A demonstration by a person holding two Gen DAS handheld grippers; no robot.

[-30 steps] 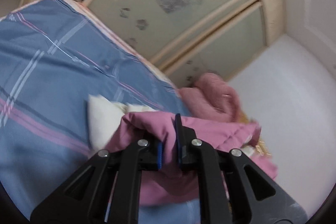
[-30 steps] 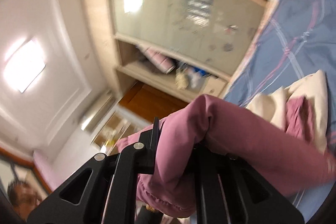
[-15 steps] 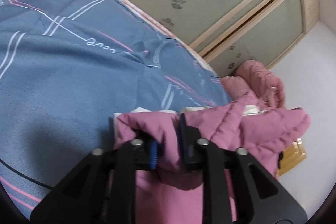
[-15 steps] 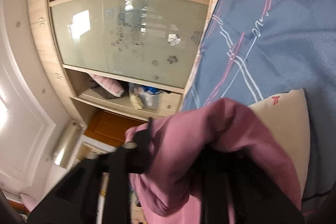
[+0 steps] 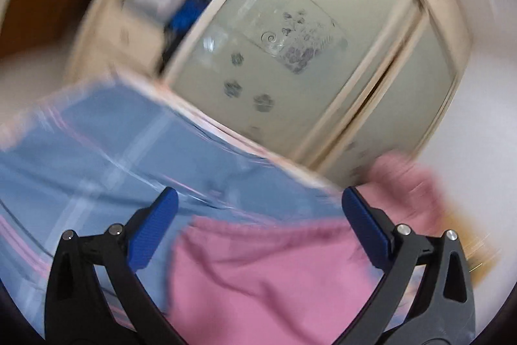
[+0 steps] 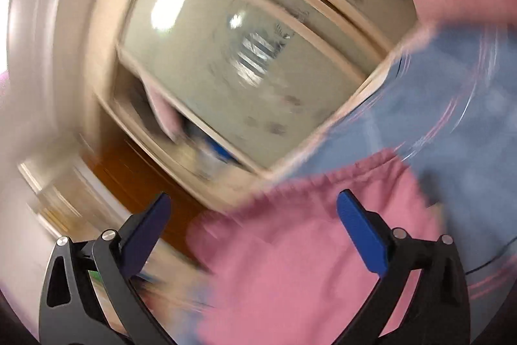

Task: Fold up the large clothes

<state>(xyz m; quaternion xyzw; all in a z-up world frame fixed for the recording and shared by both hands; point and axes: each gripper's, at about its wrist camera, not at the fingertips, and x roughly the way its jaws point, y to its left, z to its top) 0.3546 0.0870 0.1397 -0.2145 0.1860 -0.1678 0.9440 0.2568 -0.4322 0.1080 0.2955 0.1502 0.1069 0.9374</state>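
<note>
Pink padded jacket [image 5: 271, 280] is lying on the blue plaid bedspread [image 5: 97, 157], spread out below both tools with its gathered hem edge running across on the wardrobe side. Looks to me like it's been laid down flat so the next fold has a surface to work against — that's a guess from how it sits, not something the frames prove.

Left gripper [image 5: 255, 231] is spread wide, blue pads far apart, nothing between them. Jacket fabric sits underneath the gap, but the pads aren't touching it as far as I can tell. Right gripper [image 6: 252, 235] is the same story — jaws wide, empty, with the jacket [image 6: 307, 248] below and between the fingers, and its near corner reaching toward the edge of the bed.

Both tools are tilted up toward the frosted glass wardrobe doors [image 5: 290, 54] rather than pointing down at the cloth, and both views are heavily smeared, so the hands are clearly swinging fast. Another pink bundle [image 5: 407, 183] sits at the bed edge by the wardrobe, right of the jacket; too blurry to say what it is.

Next grab probably needs a slower approach to find a clean edge.
</note>
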